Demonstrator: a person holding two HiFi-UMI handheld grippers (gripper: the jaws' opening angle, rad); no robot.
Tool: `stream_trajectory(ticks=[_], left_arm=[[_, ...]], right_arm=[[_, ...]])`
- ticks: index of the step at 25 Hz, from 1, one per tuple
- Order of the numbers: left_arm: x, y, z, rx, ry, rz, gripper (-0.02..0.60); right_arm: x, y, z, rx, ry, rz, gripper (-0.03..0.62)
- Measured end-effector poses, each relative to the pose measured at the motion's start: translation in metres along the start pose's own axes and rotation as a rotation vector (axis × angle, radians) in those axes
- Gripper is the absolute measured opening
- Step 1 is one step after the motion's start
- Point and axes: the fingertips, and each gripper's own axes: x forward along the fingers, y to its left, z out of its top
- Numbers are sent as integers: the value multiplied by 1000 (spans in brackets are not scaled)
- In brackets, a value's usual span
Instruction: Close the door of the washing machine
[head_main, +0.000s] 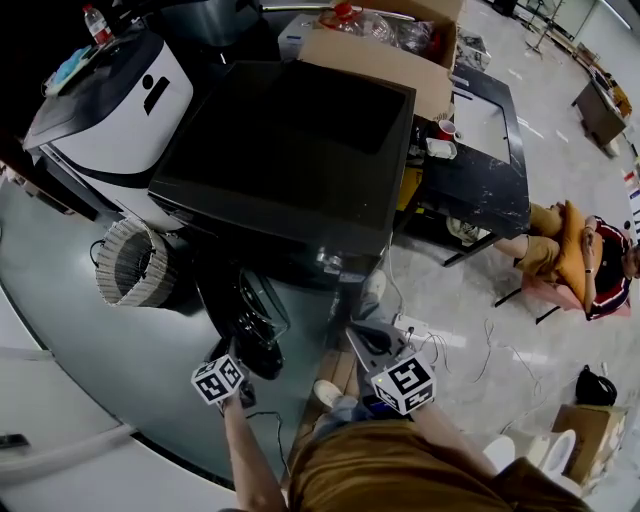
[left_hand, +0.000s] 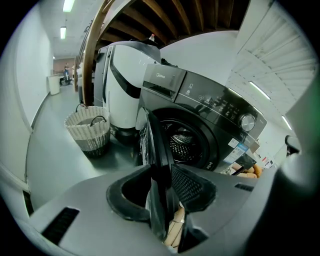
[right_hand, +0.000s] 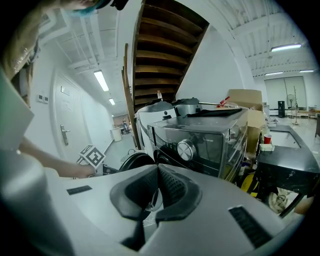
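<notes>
The door (left_hand: 156, 142) of the washing machine (left_hand: 215, 107) stands open, edge-on to me.
Fingers of my left gripper (left_hand: 161, 172) grasp its upright rim; those of my right gripper (right_hand: 157, 172) are clenched, empty.

Head view: the washing machine (head_main: 290, 150) shows you only its dark top, front hidden below, and the marker cube (head_main: 218, 380) covers the jaws of your left gripper (head_main: 240, 372). In the left gripper view the door (left_hand: 159, 150) blocks part of the drum (left_hand: 186, 142); the print on the panel (left_hand: 215, 102) is too small to read.
</notes>
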Motion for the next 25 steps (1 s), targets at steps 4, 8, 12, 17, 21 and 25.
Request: stream_trajectory(ticks=[4,8,12,17,21,25], left_arm=[[2,-9,0,4,6,-7,146],[5,-17,2,-14,-1,-15,147],[9,-27,3,-30,-5,-25,150],[16,-37,4,-45,-2,-42,153],[21,-47,5,-54,2,-53,155],[27,-57,7,-76,4,-78,160]], right_arm=[[-3,-4,1,-3,-1,-4,12],[-9,-14,2,9,-9,-28,12],[-15,-22,3,22,-18,-49,12],[-18,-35,4,37,-34,-78,12],[-22,-52,7,38,-43,-109,12],[-27,-66,3,42,-27,-139,12]])
